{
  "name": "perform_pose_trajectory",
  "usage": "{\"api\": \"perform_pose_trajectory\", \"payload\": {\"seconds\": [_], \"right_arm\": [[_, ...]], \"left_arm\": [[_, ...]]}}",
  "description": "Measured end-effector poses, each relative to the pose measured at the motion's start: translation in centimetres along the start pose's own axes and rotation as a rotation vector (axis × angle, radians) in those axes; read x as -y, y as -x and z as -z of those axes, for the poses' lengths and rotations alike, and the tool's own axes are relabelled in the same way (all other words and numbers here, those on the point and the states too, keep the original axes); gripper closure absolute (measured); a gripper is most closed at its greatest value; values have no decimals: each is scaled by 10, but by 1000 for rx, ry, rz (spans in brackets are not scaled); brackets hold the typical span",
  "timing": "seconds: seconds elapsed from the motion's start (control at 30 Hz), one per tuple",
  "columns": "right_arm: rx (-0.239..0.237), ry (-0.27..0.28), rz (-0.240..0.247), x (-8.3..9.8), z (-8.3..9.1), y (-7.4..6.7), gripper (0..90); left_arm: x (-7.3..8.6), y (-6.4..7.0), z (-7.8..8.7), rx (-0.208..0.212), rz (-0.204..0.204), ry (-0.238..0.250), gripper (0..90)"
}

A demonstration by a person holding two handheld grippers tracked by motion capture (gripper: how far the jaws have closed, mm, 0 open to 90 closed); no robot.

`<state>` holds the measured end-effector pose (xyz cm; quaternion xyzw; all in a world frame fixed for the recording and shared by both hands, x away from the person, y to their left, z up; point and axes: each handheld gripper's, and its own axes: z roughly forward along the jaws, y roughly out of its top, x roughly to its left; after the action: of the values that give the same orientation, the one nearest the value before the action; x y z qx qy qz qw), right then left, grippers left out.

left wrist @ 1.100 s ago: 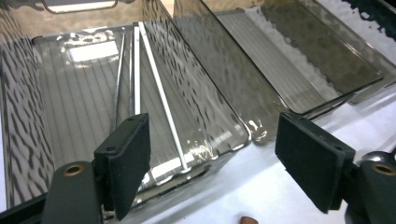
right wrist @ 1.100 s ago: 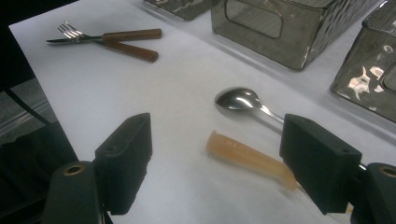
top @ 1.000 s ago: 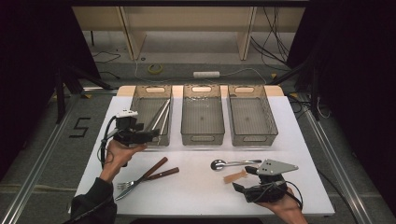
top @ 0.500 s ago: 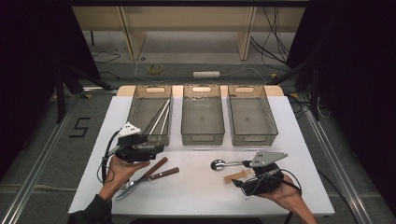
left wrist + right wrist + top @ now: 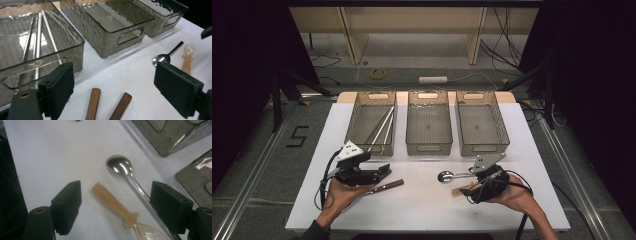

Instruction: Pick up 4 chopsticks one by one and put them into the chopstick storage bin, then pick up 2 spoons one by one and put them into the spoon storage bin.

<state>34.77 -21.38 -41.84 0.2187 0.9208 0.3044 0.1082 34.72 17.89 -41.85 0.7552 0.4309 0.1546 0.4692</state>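
Cutlery sorting, as I read it. My left gripper [image 5: 113, 95] has jaws spread, just been opening, nothing between pads; two wood handles [image 5: 107, 103] lie just ahead on the white table [image 5: 427, 205], long axes pointing roughly away along the jaws. Right gripper [image 5: 116, 207] also spread, empty, w/ the amber spoon [image 5: 117, 207] lying diagonally between its jaws, metal spoon [image 5: 125, 171] just beside. Right looks nearer a grab.

On a white table [image 5: 427, 200] three bins [image 5: 428, 122] stand in a row, the left gripper [image 5: 384, 169] over what look like wooden-handled utensils [image 5: 384, 186], the right gripper [image 5: 464, 186] beside a spoon [image 5: 447, 176].
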Motion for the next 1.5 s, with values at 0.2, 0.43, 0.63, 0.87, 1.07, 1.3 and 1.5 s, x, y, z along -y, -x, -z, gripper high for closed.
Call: {"api": "perform_pose_trajectory", "payload": {"seconds": [0.2, 0.43, 0.63, 0.87, 1.07, 1.3, 1.5], "right_arm": [[-6, -40, 35, -4, -4, 4, 264], [-13, -84, 80, -11, -10, 3, 256], [-10, -111, 88, -12, -17, 5, 258], [-13, -143, 97, -13, -24, 6, 263], [-16, -176, 123, -15, -26, 7, 281], [-12, -195, 156, -18, -29, 7, 325], [-24, -232, 230, -22, -35, 3, 401]], "left_arm": [[5, 7, 3, -11, -39, -6, 159], [10, 13, 8, -6, -46, 9, 156], [16, 13, 10, 3, -46, -7, 154], [20, 16, 13, 4, -51, -2, 154], [21, 18, 15, 3, -60, -1, 153], [23, 19, 15, -6, -70, -3, 153], [24, 21, 12, -9, -87, -11, 153]]}}
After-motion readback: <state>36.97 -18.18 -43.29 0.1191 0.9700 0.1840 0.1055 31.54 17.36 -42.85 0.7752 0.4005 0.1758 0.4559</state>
